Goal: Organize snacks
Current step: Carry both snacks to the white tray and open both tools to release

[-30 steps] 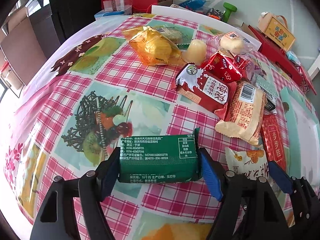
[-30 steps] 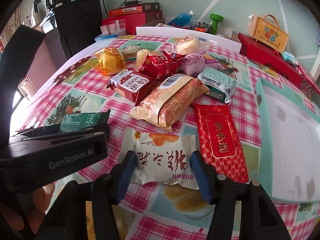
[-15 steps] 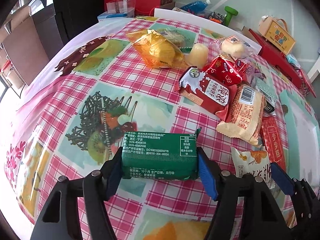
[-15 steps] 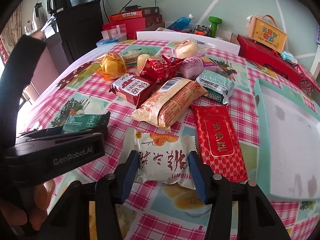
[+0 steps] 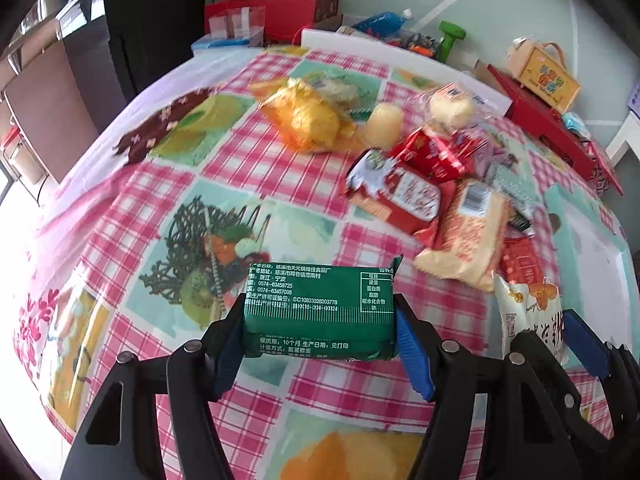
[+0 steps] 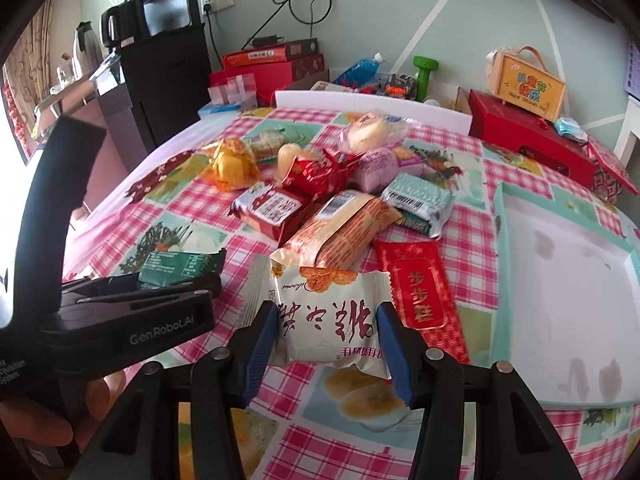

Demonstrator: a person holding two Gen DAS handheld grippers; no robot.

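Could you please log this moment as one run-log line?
left gripper: shut on green packet | right gripper: shut on white packet | tray: no snacks

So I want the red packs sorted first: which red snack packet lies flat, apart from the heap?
The long flat red packet with gold characters, lying alone on the checked tablecloth beside the teal-rimmed tray. The other red packs sit bunched in the heap.

Count so far: two grippers [image 6: 326, 340], roughly a dozen snack packs [image 6: 340, 232] on the tablecloth, one white tray [image 6: 568, 280], one green dumbbell [image 6: 425, 70].
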